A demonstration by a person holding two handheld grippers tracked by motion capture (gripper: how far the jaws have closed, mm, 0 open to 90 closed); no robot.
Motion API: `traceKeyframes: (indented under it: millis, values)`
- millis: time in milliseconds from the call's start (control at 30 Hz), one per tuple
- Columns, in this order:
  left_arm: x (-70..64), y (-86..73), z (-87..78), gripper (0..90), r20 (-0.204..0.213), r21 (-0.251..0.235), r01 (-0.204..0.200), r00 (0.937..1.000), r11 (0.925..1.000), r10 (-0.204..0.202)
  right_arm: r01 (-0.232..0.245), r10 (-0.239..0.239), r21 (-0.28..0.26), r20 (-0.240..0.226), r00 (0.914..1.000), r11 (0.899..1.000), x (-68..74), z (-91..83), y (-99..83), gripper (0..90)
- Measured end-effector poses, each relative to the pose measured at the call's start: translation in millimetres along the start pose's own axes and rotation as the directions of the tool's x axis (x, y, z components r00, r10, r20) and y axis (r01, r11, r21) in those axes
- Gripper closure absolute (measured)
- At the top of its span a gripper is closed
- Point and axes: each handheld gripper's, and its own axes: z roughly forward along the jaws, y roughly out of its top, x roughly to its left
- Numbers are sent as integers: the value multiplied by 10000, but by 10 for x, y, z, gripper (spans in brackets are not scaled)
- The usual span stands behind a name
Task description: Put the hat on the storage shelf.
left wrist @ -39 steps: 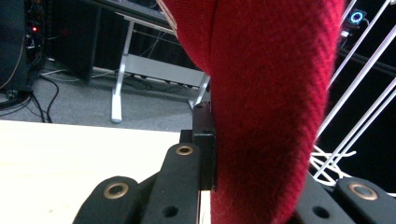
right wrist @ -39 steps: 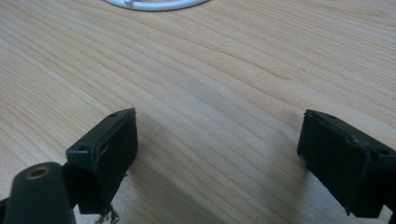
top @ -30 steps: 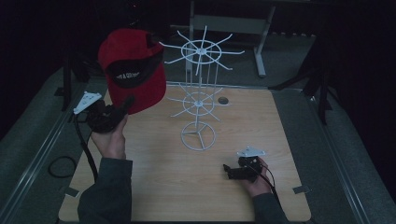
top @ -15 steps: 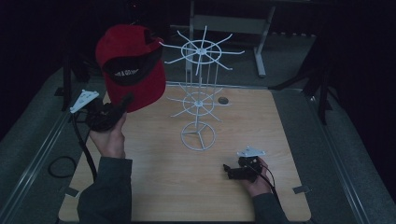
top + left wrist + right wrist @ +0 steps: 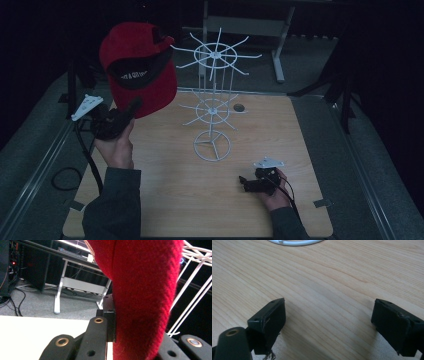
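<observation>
Left gripper [image 5: 131, 111]: I have it clamped on the red cap [image 5: 137, 65], held in the air left of the white wire rack [image 5: 212, 100].
Cap: my high view shows its black-lined opening toward me.
Left gripper view: brim fabric edge-on, running upward.
Right gripper [image 5: 329, 322]: jaws apart, low above the wooden table [image 5: 332, 277].

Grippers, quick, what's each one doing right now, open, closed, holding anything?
Left gripper: closed on the brim of the red cap, held up beside the white wire rack.
Right gripper: open, empty, low over the table.
</observation>
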Motion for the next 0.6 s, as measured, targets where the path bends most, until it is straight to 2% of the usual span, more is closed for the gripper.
traceKeyframes:
  millis: [100,600]
  values:
    - [-32,4,-2,849,43,-96,-153,9999,9998,153,-1,1,-1,0,10000,10000,0,0,0,121]
    - [-63,19,-38,848,106,-230,-299,9995,9993,302,3,-3,1,-5,10000,10000,0,0,0,121]
